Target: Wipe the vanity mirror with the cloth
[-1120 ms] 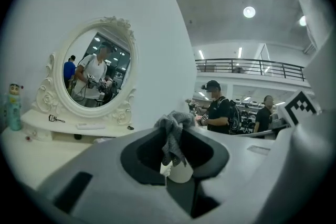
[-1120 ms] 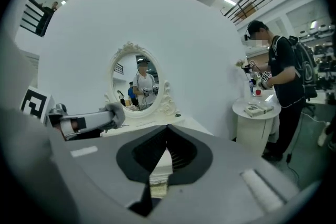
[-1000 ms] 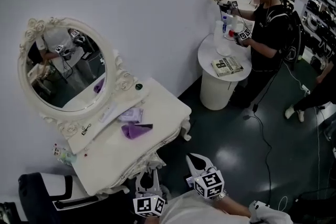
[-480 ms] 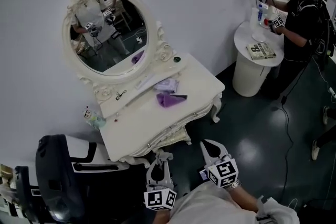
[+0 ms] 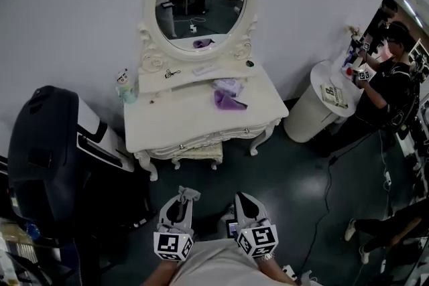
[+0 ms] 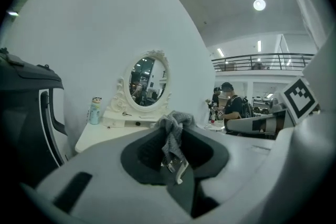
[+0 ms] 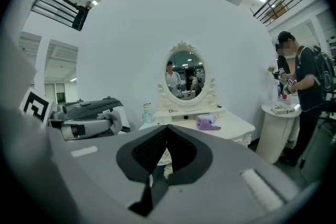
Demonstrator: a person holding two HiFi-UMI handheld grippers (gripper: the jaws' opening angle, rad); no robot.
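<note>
Jaws clamped on cloth (image 6: 172, 145), left gripper (image 6: 171, 124)

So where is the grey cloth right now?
The grey cloth is pinched in the fingers of the left gripper, low in the head view, short of the white dressing table.

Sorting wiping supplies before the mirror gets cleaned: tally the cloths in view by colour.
Grey cloth: 1, clamped in the left gripper
Purple cloth: 1, on the vanity table
Total: 2
The pale bundle behind the purple one is unclear, so it is not counted.
</note>
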